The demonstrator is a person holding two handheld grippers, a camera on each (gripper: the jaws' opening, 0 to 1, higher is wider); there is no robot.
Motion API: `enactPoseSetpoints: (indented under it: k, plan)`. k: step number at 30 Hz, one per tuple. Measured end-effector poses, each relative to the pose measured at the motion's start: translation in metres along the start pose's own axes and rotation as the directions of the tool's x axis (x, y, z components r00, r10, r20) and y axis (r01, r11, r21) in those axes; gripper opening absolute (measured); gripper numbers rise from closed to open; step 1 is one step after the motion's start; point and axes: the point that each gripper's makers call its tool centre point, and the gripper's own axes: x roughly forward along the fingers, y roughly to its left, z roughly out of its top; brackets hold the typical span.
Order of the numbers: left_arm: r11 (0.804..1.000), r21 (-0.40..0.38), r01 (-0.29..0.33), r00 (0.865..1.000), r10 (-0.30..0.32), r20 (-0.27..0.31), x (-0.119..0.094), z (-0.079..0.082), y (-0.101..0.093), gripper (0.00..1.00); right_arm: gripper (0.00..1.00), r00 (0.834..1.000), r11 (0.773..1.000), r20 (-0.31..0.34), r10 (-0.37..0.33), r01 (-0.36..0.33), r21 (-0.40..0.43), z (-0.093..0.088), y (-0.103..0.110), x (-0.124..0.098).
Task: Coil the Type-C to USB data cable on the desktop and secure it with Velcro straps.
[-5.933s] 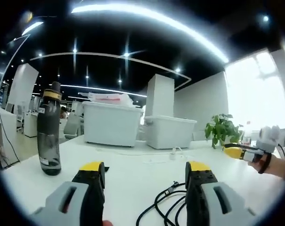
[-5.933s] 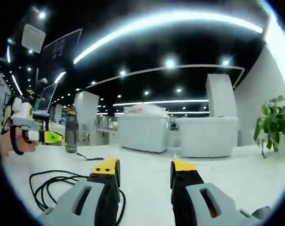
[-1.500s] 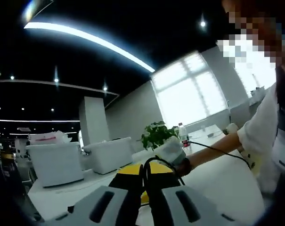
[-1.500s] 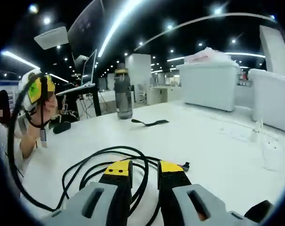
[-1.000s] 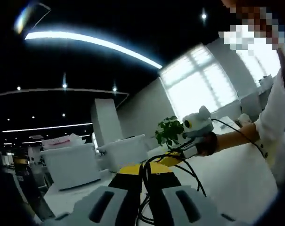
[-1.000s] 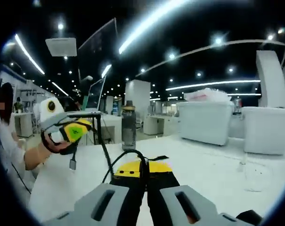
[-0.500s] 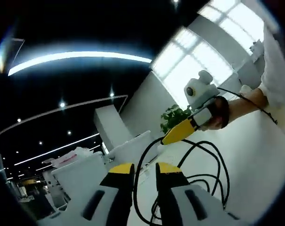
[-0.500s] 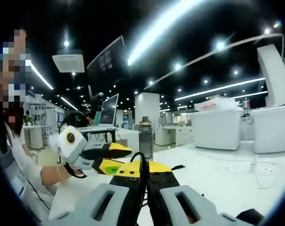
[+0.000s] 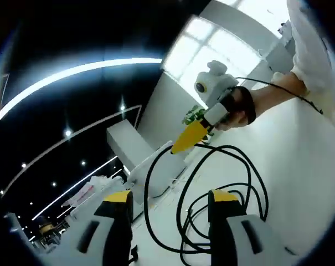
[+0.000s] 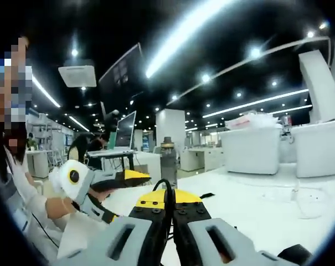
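**Cable pinched by the right gripper, left gripper spread**

In the left gripper view, the left gripper [image 9: 170,202] has its 2 yellow-tipped fingers [image 9: 118,199] spread wide, gripping nothing. Between and beyond them hang several loops of the black data cable [image 9: 250,183], above the white counter [image 9: 300,149]. The loops rise to the right gripper [image 9: 190,136], which enters from the upper right in a person's hand [image 9: 236,108], its yellow tips closed on the cable.

The right gripper view gives the close look: the right gripper's 2 fingers [image 10: 192,213] are pressed together, pinching a thin arc of the cable that pokes up between the tips. To the left of them sits the left gripper [image 10: 120,176], held in the person's other hand. Beyond the fingers, on the counter, stand a dark water bottle [image 10: 168,155] and 2 white storage bins [image 10: 256,147]; a small black strap [image 10: 207,195] lies just past the right fingertip.
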Motion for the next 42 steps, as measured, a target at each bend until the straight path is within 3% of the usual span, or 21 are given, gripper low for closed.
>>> enactPoseSetpoints:
  k: [2,3,7,12,16,18,20,22,24,26,28,30,32,34,36,39,41,42]
  plan:
    - [0.993,0.106,-0.056,0.998,0.056,0.000,0.005,0.002,0.006,0.29,0.02,1.000,1.000,-0.001,0.003,-0.003,0.002,0.001,0.001,-0.001]
    - [0.988,0.145,-0.061,0.998,0.062,0.003,0.007,0.004,0.006,0.28,0.02,1.000,1.000,-0.003,0.000,0.000,-0.002,0.001,0.000,-0.001]
    - [0.970,0.208,-0.122,0.992,0.122,0.010,0.007,0.007,0.014,0.17,0.02,1.000,1.000,-0.009,0.004,-0.004,0.003,-0.001,0.001,-0.002]
    - [0.968,0.207,-0.143,0.989,0.145,0.007,0.005,0.007,0.022,0.23,0.02,0.999,0.999,-0.017,0.038,-0.037,0.012,-0.003,0.009,-0.004]
    - [0.981,0.163,-0.104,0.994,0.105,0.001,0.009,0.006,0.023,0.25,0.02,0.994,0.994,-0.027,0.108,-0.107,0.013,-0.003,0.026,-0.003]
    - [0.983,0.157,-0.090,0.996,0.090,0.008,0.009,0.008,0.024,0.20,0.02,0.990,0.991,-0.046,0.131,-0.131,0.010,-0.005,0.032,-0.002]
    - [0.980,0.189,-0.059,0.998,0.056,0.021,0.009,0.015,0.021,0.07,0.03,0.990,0.991,-0.044,0.132,-0.132,0.001,-0.004,0.033,-0.001]
    - [0.969,0.240,-0.060,0.998,0.062,-0.004,0.008,0.013,0.024,0.05,0.03,0.992,0.992,-0.029,0.124,-0.125,-0.008,0.000,0.031,-0.001]
    - [0.977,0.203,-0.058,0.998,0.060,-0.002,0.008,0.015,0.024,0.05,0.05,0.993,0.992,0.020,0.117,-0.118,0.033,0.007,0.028,-0.003]
    - [0.980,0.191,-0.057,0.998,0.063,-0.026,0.005,0.011,0.028,0.05,0.07,0.988,0.986,0.144,0.059,-0.080,0.149,0.028,0.009,-0.013]
    - [0.977,0.204,-0.062,0.997,0.072,-0.041,0.002,0.008,0.031,0.05,0.07,0.989,0.983,0.150,-0.013,-0.015,0.183,0.029,-0.015,-0.020]
    - [0.976,0.211,-0.060,0.996,0.071,-0.046,-0.001,0.008,0.033,0.05,0.08,0.990,0.990,0.099,-0.096,0.084,0.111,0.015,-0.042,-0.022]
    - [0.975,0.213,-0.060,0.997,0.070,-0.040,-0.002,0.012,0.034,0.05,0.13,0.987,0.985,-0.042,-0.156,0.158,0.063,-0.020,-0.058,-0.017]
    - [0.975,0.215,-0.064,0.997,0.072,-0.031,-0.003,0.016,0.034,0.05,0.26,0.981,0.984,-0.138,-0.135,0.149,0.097,-0.052,-0.058,-0.007]
    - [0.973,0.221,-0.071,0.997,0.078,-0.023,-0.004,0.021,0.035,0.05,0.30,0.972,0.982,-0.201,-0.121,0.147,0.122,-0.076,-0.054,0.002]
    - [0.970,0.231,-0.081,0.996,0.086,-0.012,-0.008,0.027,0.036,0.05,0.28,0.951,0.981,-0.289,-0.112,0.153,0.123,-0.104,-0.058,0.013]
    - [0.970,0.233,-0.077,0.997,0.081,-0.006,-0.010,0.031,0.036,0.05,0.19,0.943,0.982,-0.315,-0.108,0.151,0.114,-0.113,-0.057,0.019]
    - [0.970,0.231,-0.071,0.997,0.074,-0.006,-0.010,0.031,0.035,0.05,0.08,0.940,0.983,-0.325,-0.101,0.145,0.116,-0.114,-0.056,0.021]
